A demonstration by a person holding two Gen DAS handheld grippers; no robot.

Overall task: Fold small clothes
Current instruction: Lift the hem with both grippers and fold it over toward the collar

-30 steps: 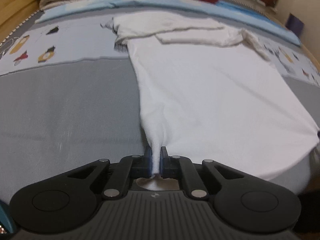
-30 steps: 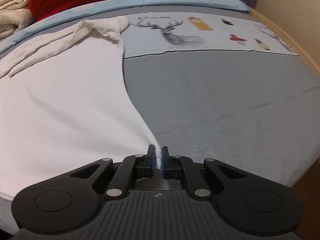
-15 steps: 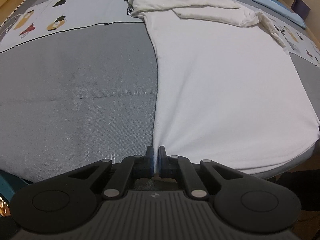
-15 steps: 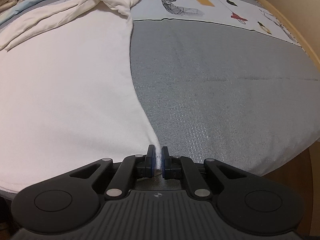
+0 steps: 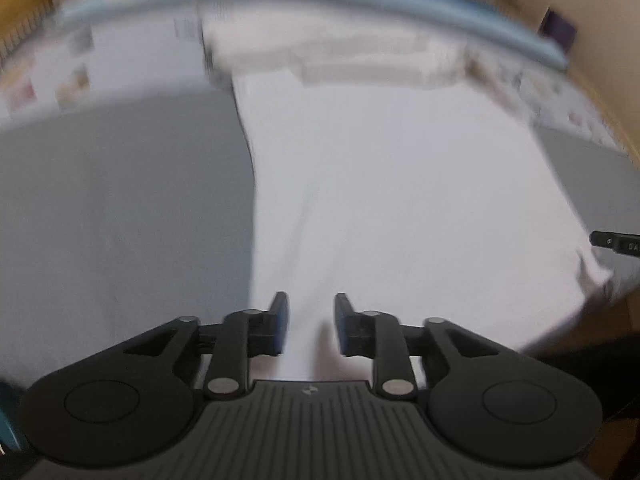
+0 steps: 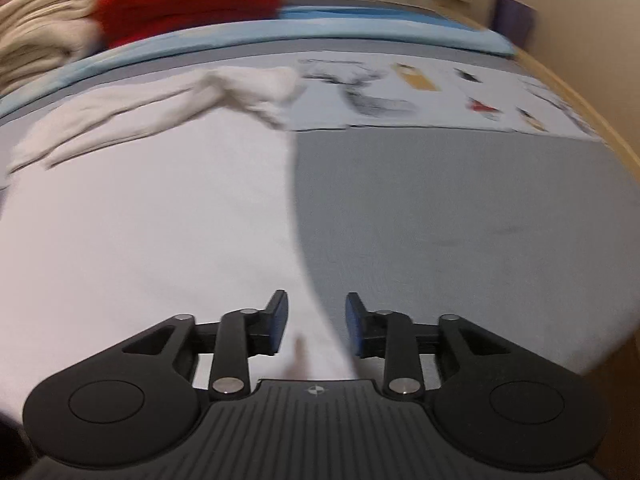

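white shirt (image 5: 392,208) lies flat on the grey mat (image 5: 120,208). nearest me, my left gripper (image 5: 308,322) has its jaws spread over the shirt's near hem, holding nothing. my right gripper (image 6: 316,322) is likewise spread over its right corner. beyond the shirt, past the mat's far edge, sits a red bundle (image 6: 188,0).

no legible text, labels or numbers
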